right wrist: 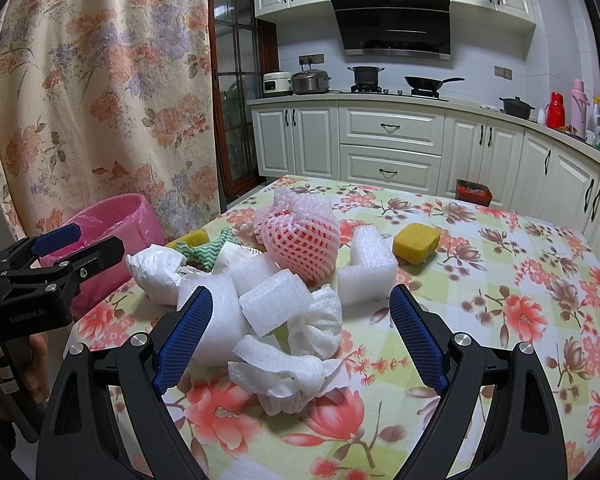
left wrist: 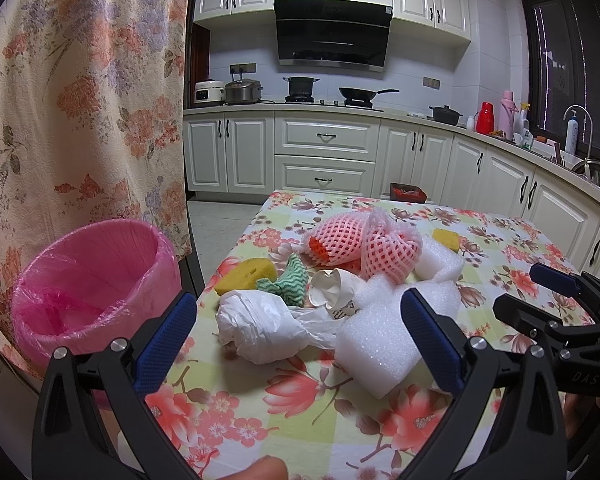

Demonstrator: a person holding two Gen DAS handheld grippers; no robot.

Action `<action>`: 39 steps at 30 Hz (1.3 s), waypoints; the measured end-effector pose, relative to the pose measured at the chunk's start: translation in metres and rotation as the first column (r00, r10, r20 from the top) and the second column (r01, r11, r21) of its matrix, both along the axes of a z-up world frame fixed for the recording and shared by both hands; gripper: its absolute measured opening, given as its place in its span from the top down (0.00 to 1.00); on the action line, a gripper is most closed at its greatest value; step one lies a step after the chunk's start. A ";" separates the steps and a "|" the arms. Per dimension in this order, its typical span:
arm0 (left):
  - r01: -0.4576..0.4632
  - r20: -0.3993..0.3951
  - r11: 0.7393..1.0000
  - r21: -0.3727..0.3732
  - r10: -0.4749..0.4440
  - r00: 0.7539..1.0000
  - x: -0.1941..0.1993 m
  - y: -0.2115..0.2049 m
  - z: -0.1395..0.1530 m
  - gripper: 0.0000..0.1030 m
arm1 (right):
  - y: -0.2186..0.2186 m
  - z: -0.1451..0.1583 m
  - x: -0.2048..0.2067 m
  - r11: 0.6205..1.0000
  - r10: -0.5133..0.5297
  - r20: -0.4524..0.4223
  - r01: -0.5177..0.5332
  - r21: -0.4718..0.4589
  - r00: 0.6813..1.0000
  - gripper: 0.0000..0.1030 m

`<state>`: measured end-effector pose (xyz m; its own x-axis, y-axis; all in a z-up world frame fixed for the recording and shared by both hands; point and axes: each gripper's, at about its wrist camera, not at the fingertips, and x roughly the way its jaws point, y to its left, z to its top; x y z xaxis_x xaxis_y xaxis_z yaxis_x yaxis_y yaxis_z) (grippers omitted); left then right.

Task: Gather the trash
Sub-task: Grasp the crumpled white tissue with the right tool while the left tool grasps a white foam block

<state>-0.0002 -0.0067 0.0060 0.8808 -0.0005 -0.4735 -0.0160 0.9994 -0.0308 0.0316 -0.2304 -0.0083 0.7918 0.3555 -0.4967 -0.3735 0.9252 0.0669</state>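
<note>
- The left gripper [left wrist: 300, 344] is held wide open and empty over the near edge of the table [left wrist: 228, 412]; the crumpled white plastic bag [left wrist: 256, 328] lies between its fingers, so that piece is best taken first.
- The right gripper [right wrist: 300, 336] is likewise spread wide, holding nothing; a crumpled paper towel [right wrist: 292, 376] and foam blocks [right wrist: 276, 304] sit between its fingers.
- The pink-lined bin [left wrist: 88, 284] stands just beside the table's left edge; soft pieces are best pinched at their bulk, then carried fully over the rim before release.

Both tools are black angular frames with silver round screws. The left gripper [left wrist: 298, 332] and right gripper [right wrist: 300, 332] carry blue textured pads; white lettering marks their bodies.
</note>
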 end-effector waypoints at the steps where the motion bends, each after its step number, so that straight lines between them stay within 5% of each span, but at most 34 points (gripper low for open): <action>1: 0.000 -0.003 1.000 0.000 0.000 1.000 0.001 -0.001 0.000 0.04 | 0.001 0.000 0.000 1.000 0.000 -0.006 -0.001 -0.003 1.000 0.18; 23: -0.001 -0.077 1.000 -0.021 -0.001 0.997 0.014 0.003 -0.025 0.04 | 0.008 -0.069 0.023 0.995 0.021 -0.289 -0.049 -0.089 0.957 0.18; 31: 0.018 -0.115 0.999 -0.032 -0.021 0.993 0.020 -0.003 -0.034 0.04 | 0.012 -0.078 0.025 0.992 0.059 -0.325 -0.092 -0.089 0.944 0.63; 39: 0.055 -0.163 0.997 -0.059 -0.063 0.985 0.030 -0.017 -0.045 0.04 | 0.001 -0.061 0.024 0.995 0.052 -0.278 -0.073 -0.067 0.959 0.69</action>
<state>0.0296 -0.0238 -0.0392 0.7883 -0.0796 -0.6102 0.0337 0.9957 -0.0864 0.0558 -0.2293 -0.0692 0.5976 0.3526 -0.7201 -0.4074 0.9071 0.1060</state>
